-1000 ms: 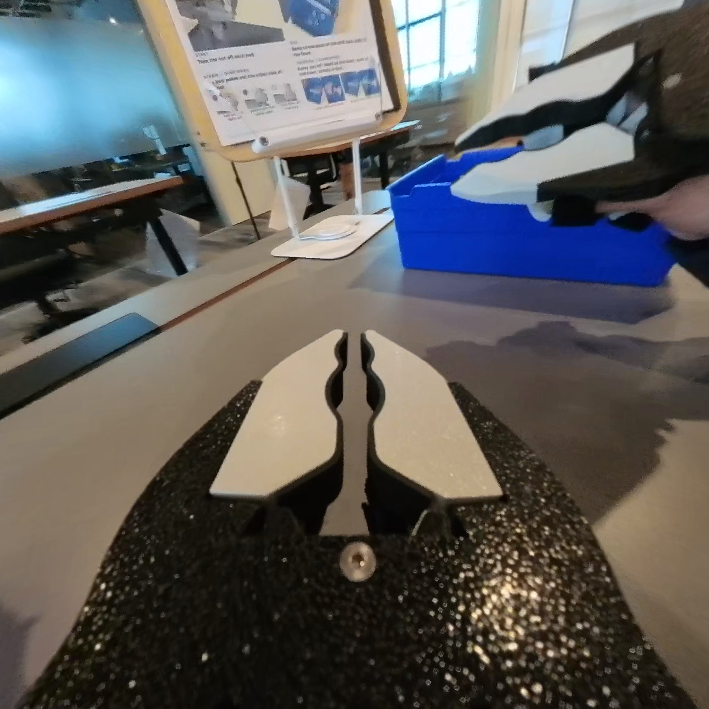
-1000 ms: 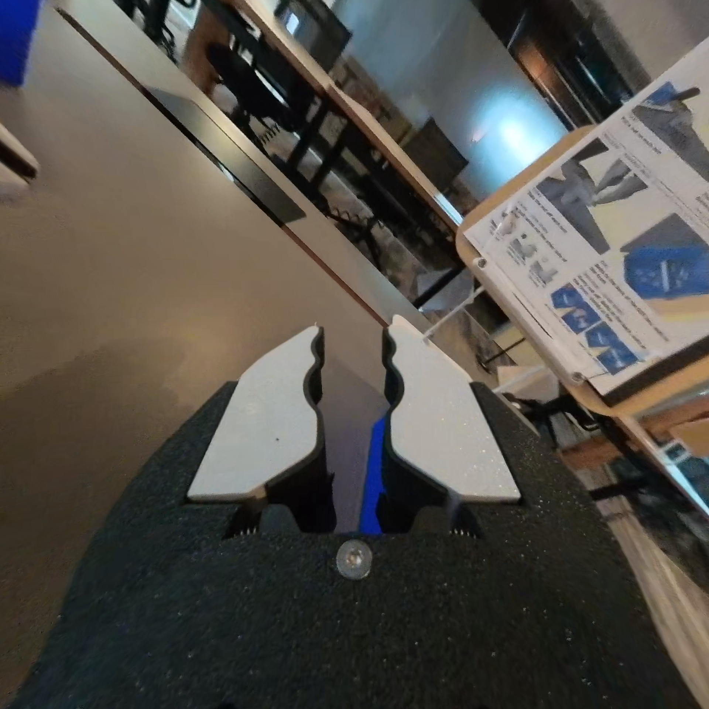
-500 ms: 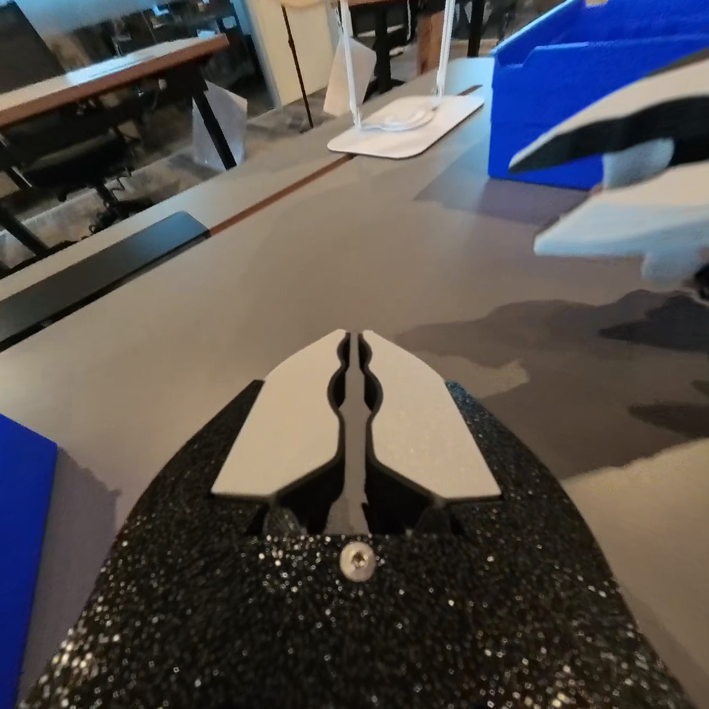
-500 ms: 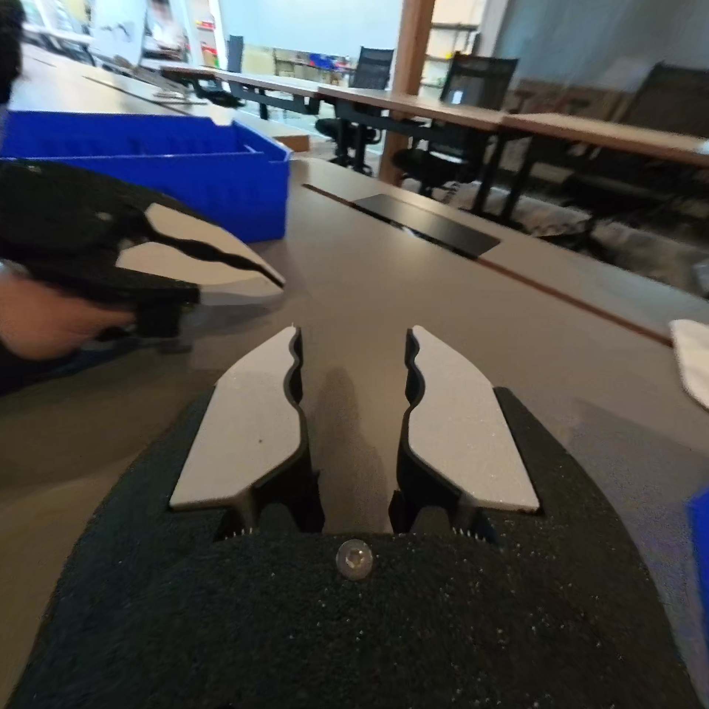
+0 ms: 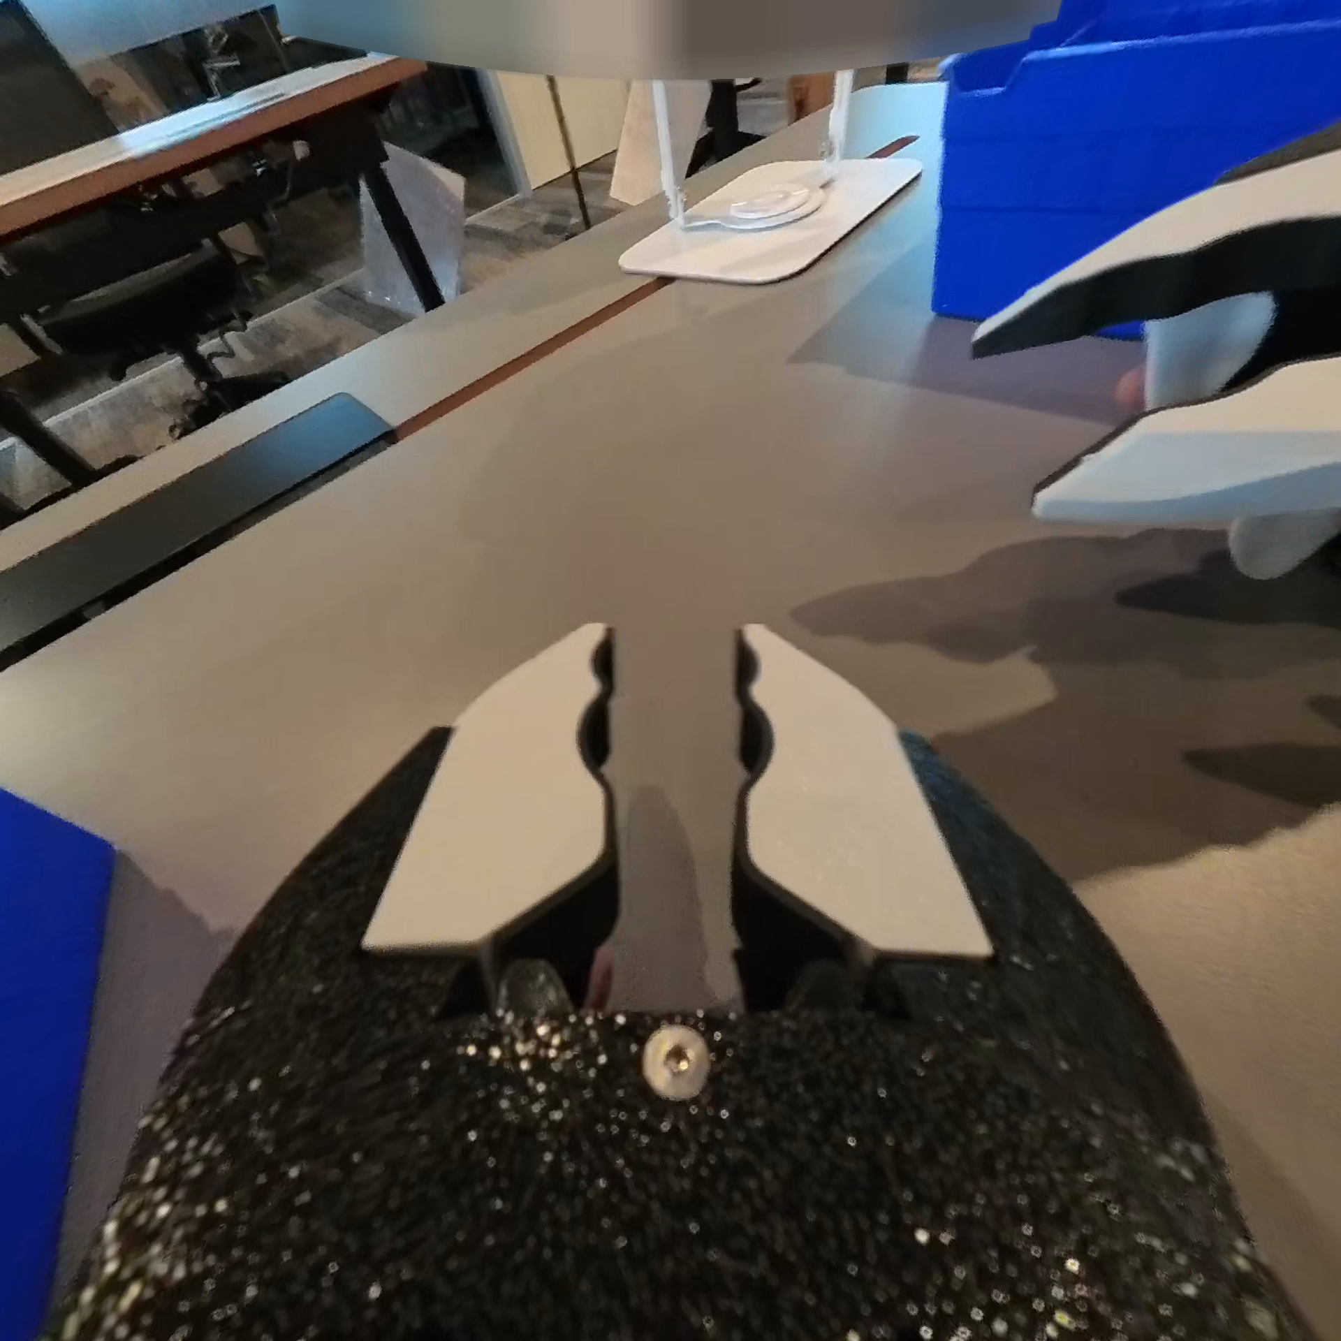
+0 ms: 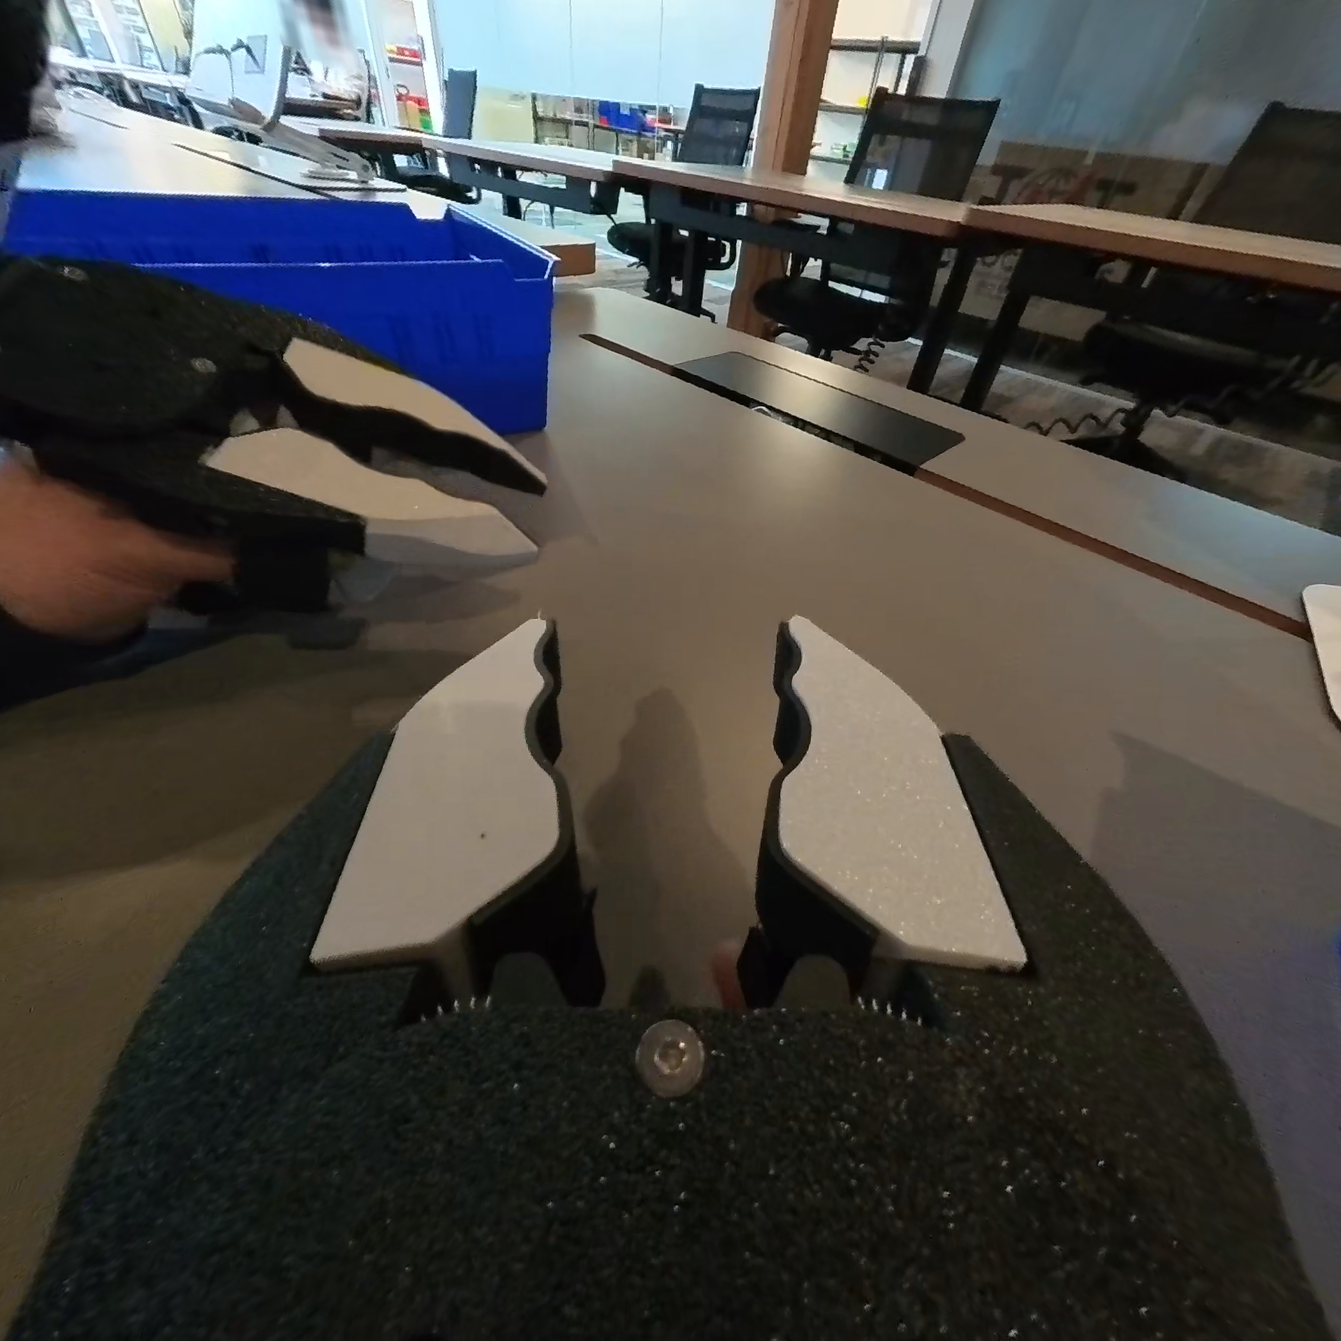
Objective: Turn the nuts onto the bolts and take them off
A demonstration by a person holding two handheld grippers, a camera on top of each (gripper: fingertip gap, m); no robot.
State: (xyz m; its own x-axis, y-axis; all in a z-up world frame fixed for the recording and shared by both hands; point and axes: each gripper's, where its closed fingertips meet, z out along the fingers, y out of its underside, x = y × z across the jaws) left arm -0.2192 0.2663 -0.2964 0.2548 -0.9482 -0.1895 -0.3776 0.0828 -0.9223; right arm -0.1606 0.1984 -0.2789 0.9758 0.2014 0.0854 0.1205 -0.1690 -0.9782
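No nuts or bolts show in either view. My left gripper [image 5: 675,638] is open by a narrow gap and empty, low over the grey table [image 5: 580,508]. It also shows in the right wrist view [image 6: 540,519], held by a hand [image 6: 72,573] at the left. My right gripper [image 6: 664,631] is open wider and empty over the same table. It shows in the left wrist view [image 5: 1009,424] at the right, its fingers apart. The two grippers point toward each other across the bare middle of the table.
A blue bin [image 6: 326,290] stands behind the left gripper. Another blue bin [image 5: 1088,145] stands at the back right of the left view, a blue edge [image 5: 43,1016] at its left. A white stand base [image 5: 769,225] and a black inset panel [image 6: 820,413] lie farther back.
My left gripper has opened from nearly shut. My right gripper has swung from the stand toward the table and opened wider. Both now sit lower and face each other.
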